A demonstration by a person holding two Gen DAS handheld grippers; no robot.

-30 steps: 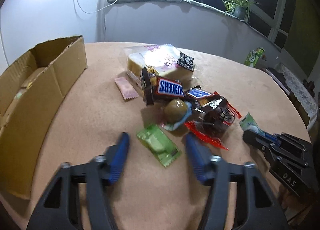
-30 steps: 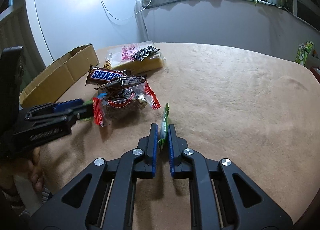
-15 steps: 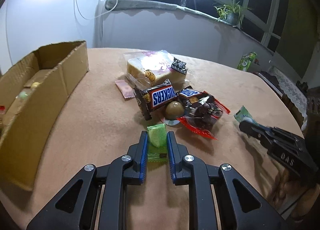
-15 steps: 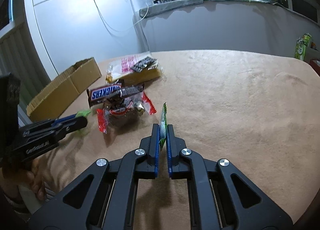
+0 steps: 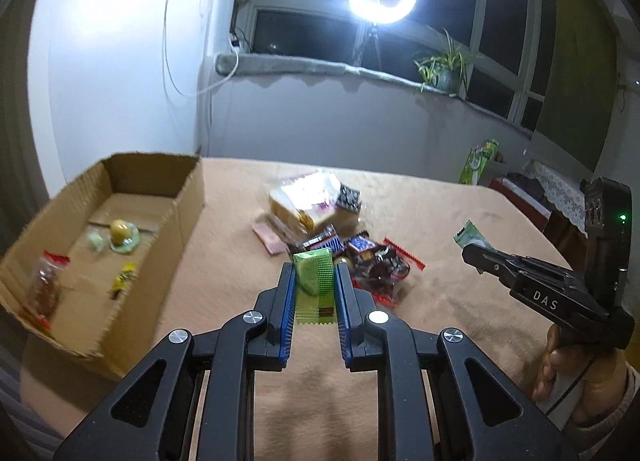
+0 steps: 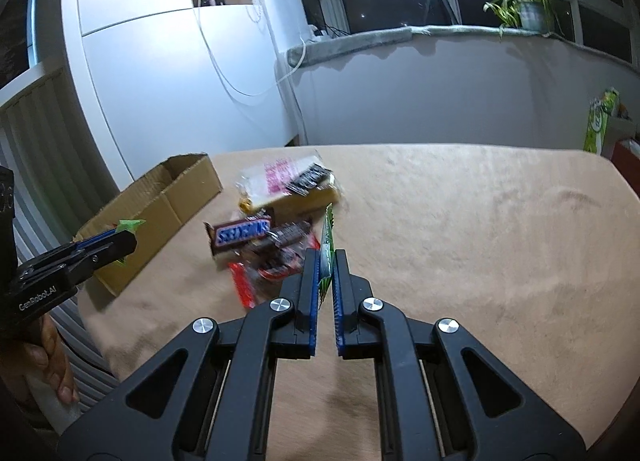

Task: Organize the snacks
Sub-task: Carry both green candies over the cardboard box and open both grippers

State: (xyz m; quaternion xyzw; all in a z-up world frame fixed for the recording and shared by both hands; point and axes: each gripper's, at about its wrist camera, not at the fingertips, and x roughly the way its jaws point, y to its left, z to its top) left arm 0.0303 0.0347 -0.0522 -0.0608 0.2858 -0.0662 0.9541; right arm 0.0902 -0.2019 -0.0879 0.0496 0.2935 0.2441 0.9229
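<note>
Jaws of the left gripper (image 5: 315, 281) pinch a light-green snack packet (image 5: 314, 275) flat between the blue pads, off the counter (image 5: 440, 221). Those of the right gripper (image 6: 325, 269) clamp a thin green-and-white sachet (image 6: 327, 245) edge-on. Beyond both lies the snack pile with a Snickers bar (image 6: 242, 235); an open cardboard box (image 5: 120, 237) holding several sweets stands left

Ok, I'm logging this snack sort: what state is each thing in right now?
Left gripper: jaws shut on green packet, off the table.
Right gripper: jaws shut on thin green sachet, held edge-up.
Cardboard box: open, a few snacks inside.
Snack pile: loose on table.
Snickers bar: wrapped, lying in pile.
</note>
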